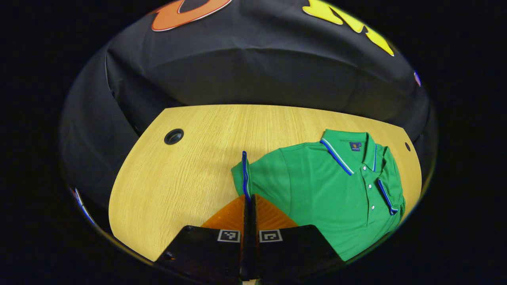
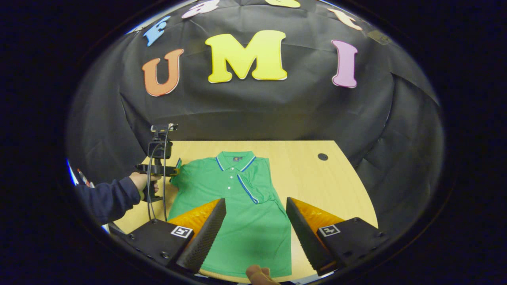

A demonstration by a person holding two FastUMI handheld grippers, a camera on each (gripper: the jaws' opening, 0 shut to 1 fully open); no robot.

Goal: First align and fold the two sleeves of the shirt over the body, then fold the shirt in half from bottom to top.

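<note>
A green polo shirt point(image 2: 237, 198) is lying face up on the wooden desk point(image 2: 313, 178), collar toward the booth's black wall. In the right gripper view, 1 sleeve point(image 2: 257, 186) is already lying folded over the body, its blue-trimmed cuff resting beside the button placket. The other sleeve point(image 1: 247, 176) is sticking out to the side, and the left tool point(image 1: 249, 202) is pinching its blue-edged cuff, with both fingers pressed together on the fabric. In the right gripper view that left tool point(image 2: 174, 171) is showing at the shirt's edge, with a hand point(image 2: 140, 181) in a dark sleeve gripping its handle. The right tool point(image 2: 255, 221) is hovering over the lower part of the shirt with its 2 fingers spread wide and nothing between them.
</note>
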